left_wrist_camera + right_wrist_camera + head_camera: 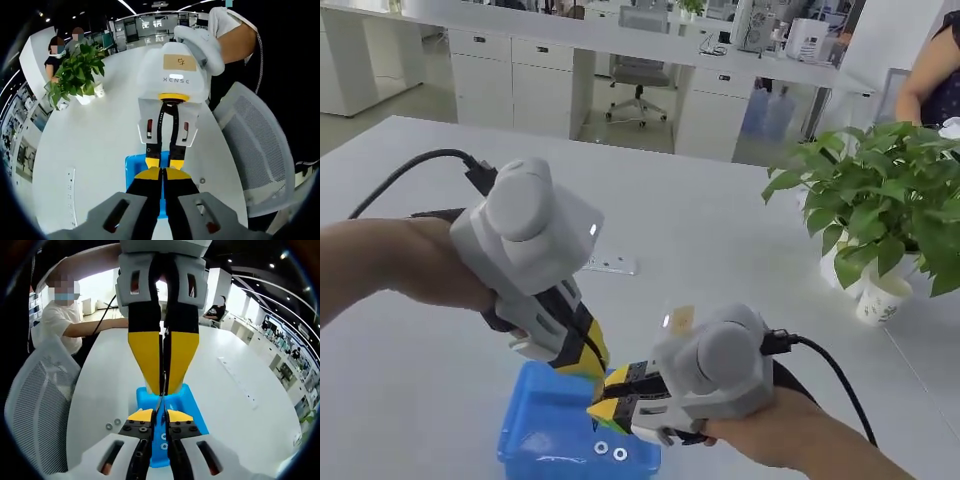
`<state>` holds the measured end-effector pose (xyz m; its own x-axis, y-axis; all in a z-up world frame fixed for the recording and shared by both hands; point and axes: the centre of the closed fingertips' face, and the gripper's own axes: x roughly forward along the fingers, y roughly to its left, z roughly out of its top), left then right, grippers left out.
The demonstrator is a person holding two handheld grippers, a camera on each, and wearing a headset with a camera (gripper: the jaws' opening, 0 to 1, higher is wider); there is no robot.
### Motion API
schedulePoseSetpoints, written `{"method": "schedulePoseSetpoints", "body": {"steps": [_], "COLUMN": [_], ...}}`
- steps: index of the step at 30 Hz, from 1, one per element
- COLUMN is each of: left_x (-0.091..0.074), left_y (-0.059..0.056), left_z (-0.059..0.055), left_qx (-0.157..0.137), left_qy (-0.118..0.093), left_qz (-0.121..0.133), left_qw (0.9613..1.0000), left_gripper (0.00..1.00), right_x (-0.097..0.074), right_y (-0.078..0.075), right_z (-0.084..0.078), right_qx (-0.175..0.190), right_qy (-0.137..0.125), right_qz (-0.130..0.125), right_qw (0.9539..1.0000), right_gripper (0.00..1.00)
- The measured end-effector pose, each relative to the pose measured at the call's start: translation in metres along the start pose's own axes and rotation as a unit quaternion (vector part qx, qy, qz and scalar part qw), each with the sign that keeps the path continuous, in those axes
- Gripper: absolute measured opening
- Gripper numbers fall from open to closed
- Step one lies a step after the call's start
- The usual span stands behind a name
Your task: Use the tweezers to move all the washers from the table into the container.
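The left gripper [162,387] comes down from the top of the right gripper view. Its yellow jaws are pressed almost together on a thin metal sliver, the tweezers [161,404], whose tip pokes out below them. The right gripper [161,416] rises from the bottom of that frame and meets it tip to tip. Its jaws stand a narrow slit apart around the tweezers' tip, and whether they pinch it I cannot tell. Both tips hang over the blue container [189,397] at lower centre. Two washers [164,445] lie inside it, seen through the slit, and two more lie on the table [235,405] just left of the container's edge. In the head view the container sits at the bottom edge, with bare white tabletop running wide to the far edge at upper left. A plant [880,190] stands at the right, well apart.
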<state>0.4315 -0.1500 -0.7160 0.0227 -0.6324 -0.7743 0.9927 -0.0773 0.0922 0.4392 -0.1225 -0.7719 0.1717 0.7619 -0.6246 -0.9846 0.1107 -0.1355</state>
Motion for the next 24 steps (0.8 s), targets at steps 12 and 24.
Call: {"method": "schedulePoseSetpoints", "body": {"steps": [12,24], "left_x": [-0.003,0.002], "left_y": [-0.016,-0.036], "left_z": [-0.003,-0.012], "left_qx": [-0.012,-0.029], "left_qy": [-0.005,-0.008], "left_qz": [-0.002,-0.006], "left_qw": [0.9999,0.9995], "left_gripper": [0.03,0.03], "right_x": [0.001,0.008], "right_y": [0.019,0.042], "right_z": [0.002,-0.004], "right_qx": [0.005,0.02], "right_qy": [-0.001,-0.003], "right_qz": [0.008,0.024], "right_qw": [1.0,0.9995], "right_gripper": [0.1,0.12]}}
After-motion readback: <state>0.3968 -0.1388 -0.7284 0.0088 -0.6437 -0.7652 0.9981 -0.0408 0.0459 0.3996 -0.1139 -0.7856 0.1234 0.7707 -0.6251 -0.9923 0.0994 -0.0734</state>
